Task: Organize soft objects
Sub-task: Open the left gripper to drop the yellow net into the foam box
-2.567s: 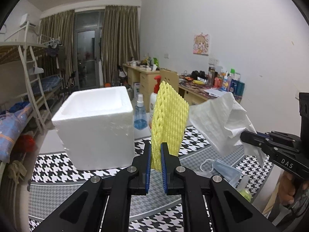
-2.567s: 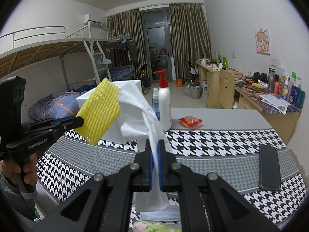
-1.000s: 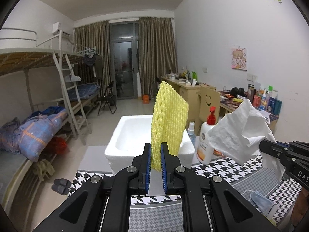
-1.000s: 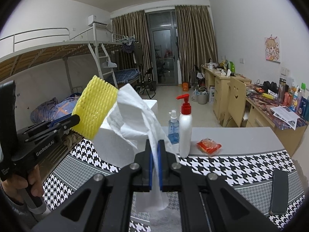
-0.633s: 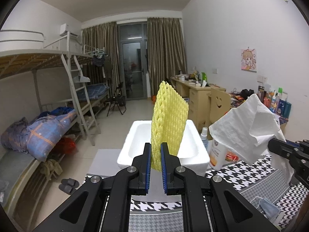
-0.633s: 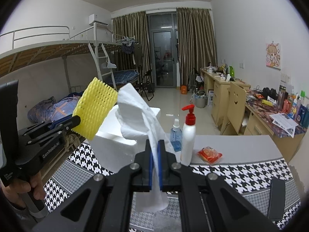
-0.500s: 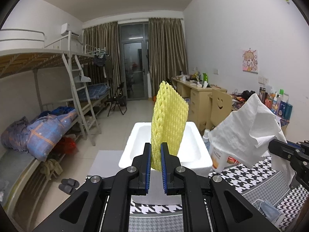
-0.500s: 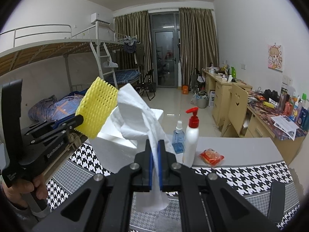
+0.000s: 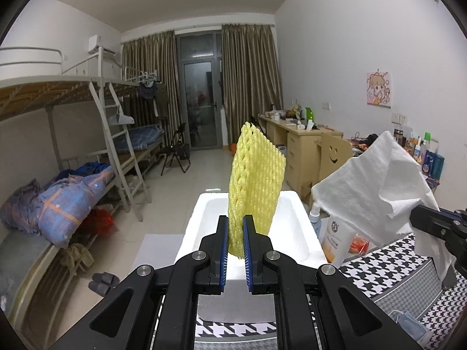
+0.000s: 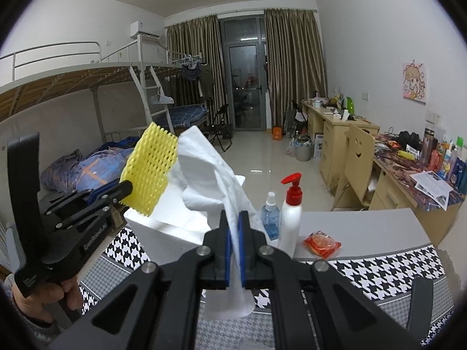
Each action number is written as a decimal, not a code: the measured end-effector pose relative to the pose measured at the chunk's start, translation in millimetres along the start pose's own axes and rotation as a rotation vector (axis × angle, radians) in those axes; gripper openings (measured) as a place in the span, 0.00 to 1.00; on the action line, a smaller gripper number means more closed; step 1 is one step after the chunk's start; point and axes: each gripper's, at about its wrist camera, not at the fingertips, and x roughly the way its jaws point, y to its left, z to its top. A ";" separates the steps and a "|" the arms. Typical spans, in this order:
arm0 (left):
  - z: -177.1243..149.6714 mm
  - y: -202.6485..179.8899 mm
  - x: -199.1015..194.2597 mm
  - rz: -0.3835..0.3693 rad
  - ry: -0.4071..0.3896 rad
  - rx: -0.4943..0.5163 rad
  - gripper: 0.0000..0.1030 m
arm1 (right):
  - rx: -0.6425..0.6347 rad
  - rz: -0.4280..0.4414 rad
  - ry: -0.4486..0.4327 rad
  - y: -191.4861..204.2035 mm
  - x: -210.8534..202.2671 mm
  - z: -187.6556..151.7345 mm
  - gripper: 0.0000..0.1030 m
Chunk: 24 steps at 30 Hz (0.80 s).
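Left gripper (image 9: 235, 246): clamped on lower edge of yellow foam net (image 9: 254, 186), held upright above open white foam box (image 9: 294, 224). Right gripper (image 10: 233, 243): closed on white tissue (image 10: 210, 175), pinched mid-sheet, upper part bunched above the jaws, tail hanging loose below. Both items aloft, none yet in the box.

Handling, judged: net very light, springy, compressible; edge pinch adequate, crushing harmless. Tissue near weightless, limp, liable to tear or cling to the pads on release; hanging tail likely to drag across the box rim.

Clearances: box interior apparently empty and wide open from above, walls thick. Pump bottle (image 10: 292, 218) and small spray bottle (image 10: 270, 217) just beside the box on its right side; tipping risk on any low sideways approach. Red packet (image 10: 322, 243) near the bottles. Houndstooth mat (image 10: 394, 265) otherwise open. Grippers close together; staggered descent advisable.
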 end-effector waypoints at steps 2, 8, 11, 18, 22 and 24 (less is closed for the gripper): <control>0.7 0.9 6.3 0.005 0.006 -0.003 0.10 | 0.004 -0.003 0.001 0.5 0.2 0.7 0.07; 0.9 -0.3 22.2 0.010 0.037 0.001 0.10 | 0.004 -0.014 0.006 0.1 4.0 3.8 0.07; 1.8 -0.5 29.9 -0.003 0.053 -0.004 0.10 | 0.010 -0.011 0.016 -1.1 7.6 5.1 0.07; 5.2 3.8 51.2 -0.026 0.100 -0.005 0.11 | 0.010 -0.013 0.037 -0.5 13.1 6.7 0.07; 2.1 6.7 63.6 -0.036 0.139 -0.003 0.27 | 0.005 -0.025 0.039 -0.8 14.7 9.2 0.07; 0.4 7.2 66.2 -0.033 0.144 -0.001 0.54 | 0.004 -0.027 0.039 -0.4 15.0 9.5 0.07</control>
